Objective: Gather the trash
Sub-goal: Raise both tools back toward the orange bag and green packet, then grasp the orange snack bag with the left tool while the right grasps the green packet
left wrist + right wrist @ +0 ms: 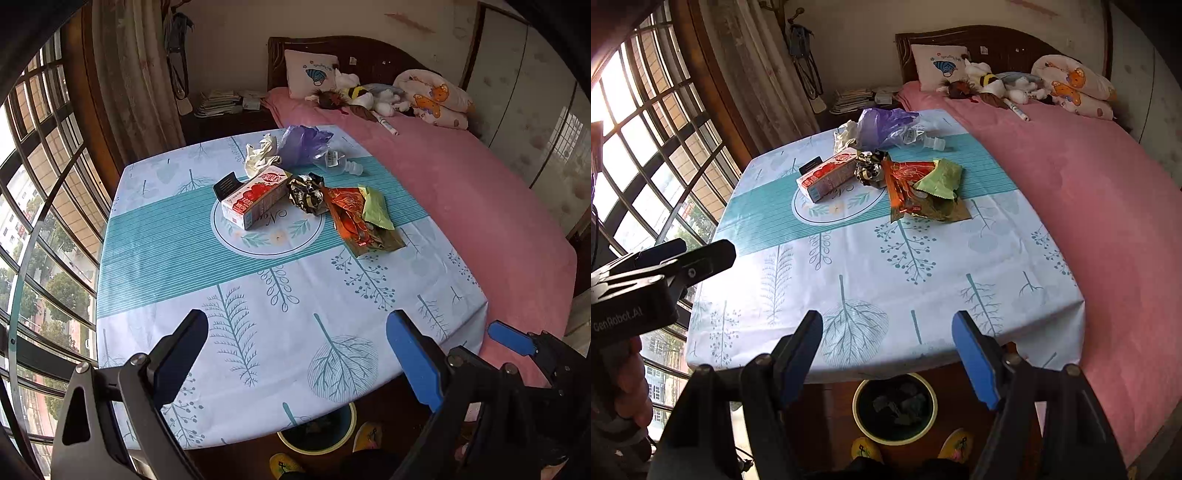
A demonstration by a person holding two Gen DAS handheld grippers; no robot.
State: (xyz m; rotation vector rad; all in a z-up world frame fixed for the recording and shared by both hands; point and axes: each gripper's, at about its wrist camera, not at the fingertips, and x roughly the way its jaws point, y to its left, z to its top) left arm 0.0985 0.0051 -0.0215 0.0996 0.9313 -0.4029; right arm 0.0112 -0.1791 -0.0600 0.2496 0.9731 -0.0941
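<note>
Trash lies in a heap on the far half of the table [280,332]: a red and white carton [255,197] [827,177], crumpled foil [306,194] [868,168], an orange snack wrapper [354,218] [908,184], a green wrapper [376,208] [940,179], a purple plastic bag [303,142] [884,123], crumpled white paper [260,155] and a clear plastic bottle [338,162] [923,140]. A bin [317,432] [895,408] holding trash stands on the floor under the near table edge. My left gripper [295,336] and right gripper [886,332] are both open and empty, above the near part of the table.
A bed with a pink sheet [461,184] [1071,184] runs along the table's right side, with pillows and soft toys at its head. A barred window [44,221] fills the left. My left gripper also shows at the left of the right wrist view [705,254]. Yellow slippers [955,445] stand by the bin.
</note>
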